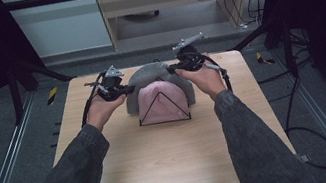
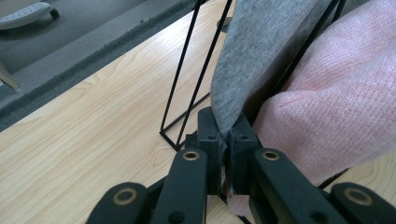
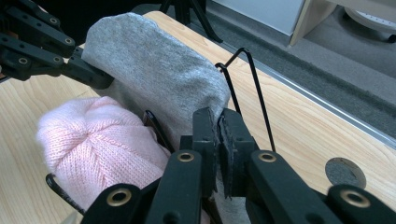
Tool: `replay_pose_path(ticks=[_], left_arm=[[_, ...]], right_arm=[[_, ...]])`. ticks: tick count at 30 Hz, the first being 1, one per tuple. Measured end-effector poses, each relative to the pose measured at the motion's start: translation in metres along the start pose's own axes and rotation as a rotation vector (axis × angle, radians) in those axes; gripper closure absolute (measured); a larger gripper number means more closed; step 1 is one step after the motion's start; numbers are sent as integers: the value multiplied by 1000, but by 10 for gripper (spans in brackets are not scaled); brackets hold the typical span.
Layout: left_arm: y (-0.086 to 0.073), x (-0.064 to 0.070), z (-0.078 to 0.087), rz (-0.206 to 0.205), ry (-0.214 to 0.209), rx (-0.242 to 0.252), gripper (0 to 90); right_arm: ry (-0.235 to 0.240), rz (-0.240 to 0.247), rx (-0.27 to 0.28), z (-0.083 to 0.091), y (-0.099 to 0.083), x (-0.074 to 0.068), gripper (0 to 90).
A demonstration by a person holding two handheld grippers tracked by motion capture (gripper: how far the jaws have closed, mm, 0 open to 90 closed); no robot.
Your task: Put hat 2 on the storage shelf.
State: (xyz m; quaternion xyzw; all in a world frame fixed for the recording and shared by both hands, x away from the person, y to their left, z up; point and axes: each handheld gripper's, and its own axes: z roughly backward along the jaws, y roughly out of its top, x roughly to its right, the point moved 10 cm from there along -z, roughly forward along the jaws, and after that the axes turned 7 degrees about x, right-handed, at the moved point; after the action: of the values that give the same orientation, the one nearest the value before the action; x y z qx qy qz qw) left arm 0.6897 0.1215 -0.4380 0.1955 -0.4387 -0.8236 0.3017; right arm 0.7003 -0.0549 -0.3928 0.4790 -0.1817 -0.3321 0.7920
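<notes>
While both grippers pinched the grey hat, one at each side of its brim, the risk lay in the thin black wire rack under it. The left gripper was clenched on the grey edge right beside a wire upright, and the right gripper was clamped on the opposite edge, close to a bent wire end. A pull at uneven heights could have snagged the knit on that wire end, or tipped the light rack over on the wooden table. The pink hat sat on the rack's near part, just in front of the grey one and touching it, so dragging the grey fabric forward could have shoved it off. A shallow pinch might also have slipped from the soft cloth.

Counted: two hats, one grey and one pink; one rack; two grippers; one table.
</notes>
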Motion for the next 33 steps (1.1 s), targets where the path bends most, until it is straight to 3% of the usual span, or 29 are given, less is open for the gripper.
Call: replay_pose_path(ticks=[11,17,21,28,33], left_arm=[[-2,-1,-1,15,8,-5,823],[-1,-3,3,24,19,10,747],[3,-3,8,33,28,28,730],[7,-1,21,13,54,42,681],[15,3,38,6,83,67,629]], right_arm=[[-16,-11,-23,-1,-6,2,847],[-26,-26,-17,0,-7,3,760],[-37,-30,-10,3,-6,2,729],[-47,-13,2,13,0,-5,695],[-59,-8,26,24,9,-13,679]])
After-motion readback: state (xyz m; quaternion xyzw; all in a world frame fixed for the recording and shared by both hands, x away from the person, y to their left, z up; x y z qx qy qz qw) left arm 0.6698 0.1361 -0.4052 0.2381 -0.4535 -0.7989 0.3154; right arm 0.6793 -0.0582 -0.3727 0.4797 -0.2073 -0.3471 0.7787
